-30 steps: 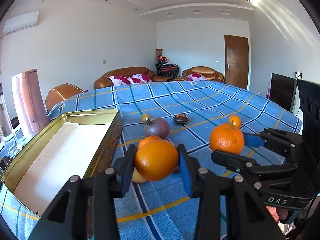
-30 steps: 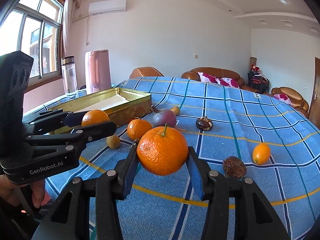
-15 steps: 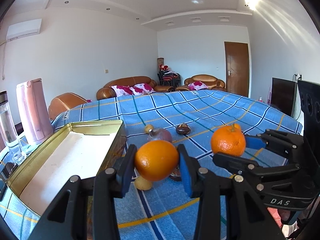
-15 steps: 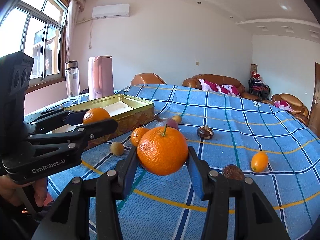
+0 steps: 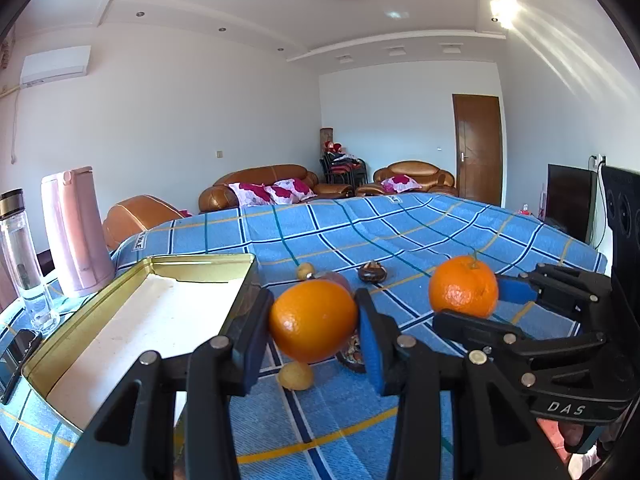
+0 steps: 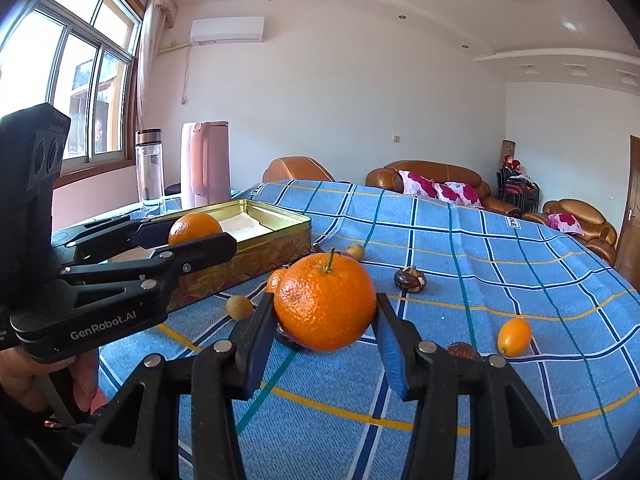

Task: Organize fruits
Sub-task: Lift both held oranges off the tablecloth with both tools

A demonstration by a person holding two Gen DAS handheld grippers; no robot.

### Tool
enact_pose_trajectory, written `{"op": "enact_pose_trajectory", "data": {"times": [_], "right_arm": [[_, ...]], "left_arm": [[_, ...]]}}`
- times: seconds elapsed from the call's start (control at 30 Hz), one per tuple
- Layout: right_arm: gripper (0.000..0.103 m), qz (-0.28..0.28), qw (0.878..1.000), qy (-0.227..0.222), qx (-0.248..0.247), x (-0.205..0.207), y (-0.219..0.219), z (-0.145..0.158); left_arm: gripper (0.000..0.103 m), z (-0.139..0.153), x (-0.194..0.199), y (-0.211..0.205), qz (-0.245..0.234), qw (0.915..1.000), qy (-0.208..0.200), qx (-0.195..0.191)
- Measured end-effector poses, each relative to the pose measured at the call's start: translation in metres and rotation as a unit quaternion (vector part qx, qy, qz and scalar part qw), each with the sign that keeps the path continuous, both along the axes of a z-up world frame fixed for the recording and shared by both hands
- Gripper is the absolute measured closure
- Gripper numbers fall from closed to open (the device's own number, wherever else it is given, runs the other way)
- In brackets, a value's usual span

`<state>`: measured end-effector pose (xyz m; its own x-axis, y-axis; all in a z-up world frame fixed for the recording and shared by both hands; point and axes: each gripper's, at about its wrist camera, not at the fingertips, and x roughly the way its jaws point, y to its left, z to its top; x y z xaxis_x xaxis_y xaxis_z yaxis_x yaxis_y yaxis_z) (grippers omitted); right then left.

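Observation:
My left gripper (image 5: 314, 332) is shut on a smooth orange (image 5: 312, 312), held above the blue checked cloth (image 5: 400, 232) just right of the open gold tin (image 5: 200, 261). My right gripper (image 6: 326, 312) is shut on a stemmed mandarin (image 6: 326, 300), also held off the table. Each gripper shows in the other's view: the right gripper (image 5: 468, 300) with its mandarin (image 5: 464, 284), the left gripper (image 6: 192, 236) with its orange (image 6: 195, 226) beside the tin (image 6: 276, 256). The tin's white floor holds no fruit.
Loose on the cloth lie a kumquat (image 6: 514, 336), a dark water chestnut (image 6: 410, 279), another orange (image 6: 276, 280), small tan fruits (image 6: 239, 306) (image 5: 296, 376) and a purple fruit (image 5: 338, 278). A pink kettle (image 5: 76, 232), glass bottle (image 5: 20, 256) and phone (image 5: 16, 354) stand left of the tin.
Both grippers have tipped upward a little, so the table and tin sit lower in each view and more ceiling shows. Each still grips its fruit.

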<state>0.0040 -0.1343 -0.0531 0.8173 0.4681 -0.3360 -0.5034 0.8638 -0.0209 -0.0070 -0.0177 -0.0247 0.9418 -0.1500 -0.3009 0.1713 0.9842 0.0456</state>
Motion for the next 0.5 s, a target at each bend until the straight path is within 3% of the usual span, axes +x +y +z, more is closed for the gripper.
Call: {"op": "enact_pose_trajectory", "data": {"times": [0.5], "right_arm": [[0.053, 0.005, 1.000, -0.022, 0.002, -0.0094, 0.0008, 0.0041]], "left_arm": [[0.060, 0.0054, -0.0049, 0.0076, 0.008, 0.9996, -0.027, -0.008]]}}
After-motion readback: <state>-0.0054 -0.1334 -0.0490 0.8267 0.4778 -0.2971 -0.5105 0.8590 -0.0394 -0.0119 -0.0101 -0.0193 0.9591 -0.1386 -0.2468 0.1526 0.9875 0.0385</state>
